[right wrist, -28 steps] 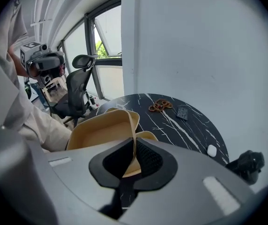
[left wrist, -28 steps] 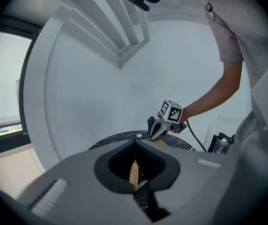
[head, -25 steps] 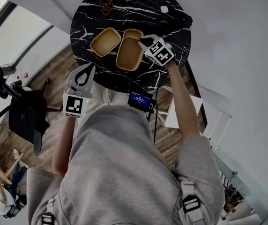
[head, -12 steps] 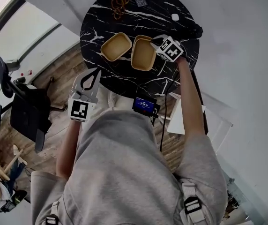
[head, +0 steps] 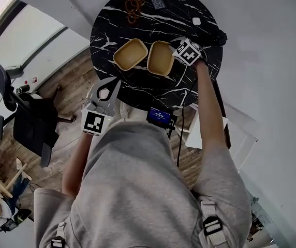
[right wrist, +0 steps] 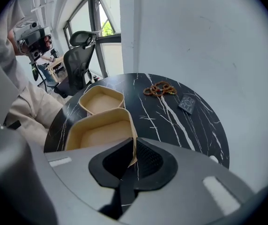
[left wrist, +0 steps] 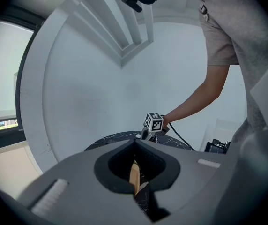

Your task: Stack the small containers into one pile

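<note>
Right gripper (right wrist: 134, 149) pinches thin rim of tan rounded-square fibre container (right wrist: 101, 132) toward round black marble table's (head: 153, 92) right edge; likely light, flexible, crushable; grip rim gently; left gripper (left wrist: 135, 142) closed, empty.

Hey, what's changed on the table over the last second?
The right tool, gripping the held container by its rim, lowered it over the third container, which no longer shows. The left container stayed put; the left tool stayed shut and empty beside the table.
</note>
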Action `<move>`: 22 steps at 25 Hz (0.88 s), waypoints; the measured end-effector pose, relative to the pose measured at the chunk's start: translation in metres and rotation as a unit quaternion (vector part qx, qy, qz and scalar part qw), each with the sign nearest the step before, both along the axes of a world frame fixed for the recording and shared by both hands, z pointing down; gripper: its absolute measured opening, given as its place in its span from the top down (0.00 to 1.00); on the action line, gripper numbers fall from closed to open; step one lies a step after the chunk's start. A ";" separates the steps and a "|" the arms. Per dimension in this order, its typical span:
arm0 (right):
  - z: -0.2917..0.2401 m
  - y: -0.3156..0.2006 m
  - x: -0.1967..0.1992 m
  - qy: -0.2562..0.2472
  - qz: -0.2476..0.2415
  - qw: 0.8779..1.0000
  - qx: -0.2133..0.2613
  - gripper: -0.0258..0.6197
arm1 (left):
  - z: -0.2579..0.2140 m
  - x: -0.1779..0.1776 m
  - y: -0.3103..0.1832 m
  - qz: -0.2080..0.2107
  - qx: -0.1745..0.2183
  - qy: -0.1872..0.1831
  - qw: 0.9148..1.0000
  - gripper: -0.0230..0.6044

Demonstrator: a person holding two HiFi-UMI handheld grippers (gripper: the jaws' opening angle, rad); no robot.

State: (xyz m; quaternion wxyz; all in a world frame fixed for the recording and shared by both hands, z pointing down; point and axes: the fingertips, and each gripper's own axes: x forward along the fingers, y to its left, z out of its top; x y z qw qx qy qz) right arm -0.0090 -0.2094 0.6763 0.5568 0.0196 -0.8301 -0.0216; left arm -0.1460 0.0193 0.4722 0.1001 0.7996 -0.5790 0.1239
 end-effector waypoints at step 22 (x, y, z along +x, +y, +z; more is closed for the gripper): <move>-0.104 0.042 0.063 -0.231 0.228 0.945 0.037 0.76 | 0.216 0.040 -0.057 0.105 -0.256 -0.141 0.950 0.85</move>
